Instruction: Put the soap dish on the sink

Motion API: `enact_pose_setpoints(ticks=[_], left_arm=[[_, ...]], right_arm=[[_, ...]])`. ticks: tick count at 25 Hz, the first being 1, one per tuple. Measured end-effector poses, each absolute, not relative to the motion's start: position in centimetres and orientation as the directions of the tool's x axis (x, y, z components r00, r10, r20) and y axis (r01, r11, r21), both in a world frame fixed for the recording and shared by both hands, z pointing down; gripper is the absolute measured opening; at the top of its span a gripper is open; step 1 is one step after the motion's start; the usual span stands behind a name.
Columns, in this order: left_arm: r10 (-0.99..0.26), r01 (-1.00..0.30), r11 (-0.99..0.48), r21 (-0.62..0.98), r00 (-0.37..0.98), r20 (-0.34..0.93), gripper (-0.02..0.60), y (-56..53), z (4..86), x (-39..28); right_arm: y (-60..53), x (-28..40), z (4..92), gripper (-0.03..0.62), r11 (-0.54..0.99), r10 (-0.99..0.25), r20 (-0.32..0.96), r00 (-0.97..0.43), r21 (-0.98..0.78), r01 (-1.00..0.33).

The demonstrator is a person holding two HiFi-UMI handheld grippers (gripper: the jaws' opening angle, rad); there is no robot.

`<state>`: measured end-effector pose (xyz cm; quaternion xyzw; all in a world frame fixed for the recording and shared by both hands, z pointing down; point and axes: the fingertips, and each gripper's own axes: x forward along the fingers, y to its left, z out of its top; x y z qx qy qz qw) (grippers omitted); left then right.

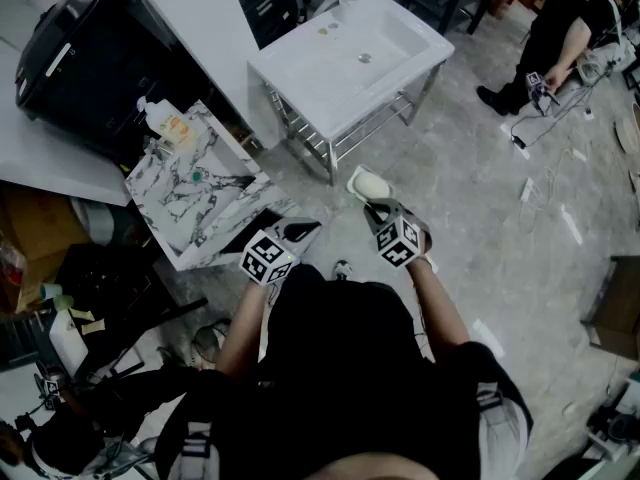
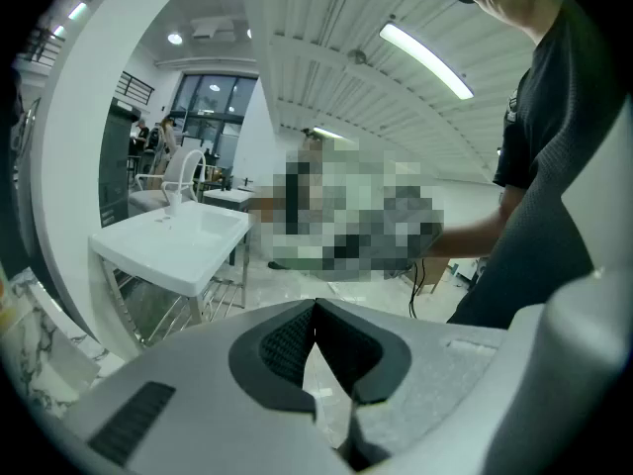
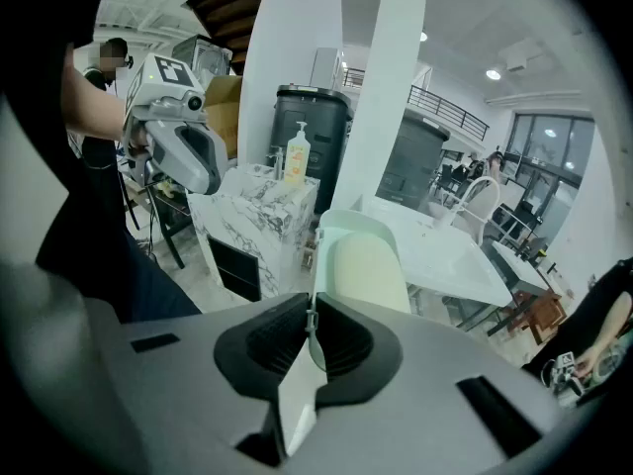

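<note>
The person wears a black short-sleeved top point(image 1: 340, 368) that fills the lower middle of the head view, with dark straps point(image 1: 487, 398) over paler grey cloth at the lower corners. The left gripper point(image 1: 303, 229) and right gripper point(image 1: 377, 206) each have a pale grey moulded shell and a white cube point(image 1: 268, 258) printed with black square markers. Their fingers point(image 3: 272, 339) are lined with dark grey ribbed pads point(image 2: 287, 344), and dark rectangular slots point(image 2: 134, 419) sit in the shells.

Glossy white sink point(image 1: 340, 58), shiny metal frame point(image 1: 331, 160), smooth pale plastic soap dish point(image 3: 346, 224).
</note>
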<state>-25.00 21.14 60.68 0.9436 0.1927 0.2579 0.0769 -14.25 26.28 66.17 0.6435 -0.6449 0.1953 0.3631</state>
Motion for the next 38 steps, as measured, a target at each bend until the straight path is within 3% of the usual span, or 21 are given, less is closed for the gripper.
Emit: enact_pose_setpoints(ticks=[38], left_arm=[[0.328,0.24,-0.94,0.242,0.831,0.449,0.0,21.8,60.3,-27.4]], right_arm=[[25.3,-16.3,65.0,0.015,0.173,-0.713,0.701,0.036,0.226,-0.959]])
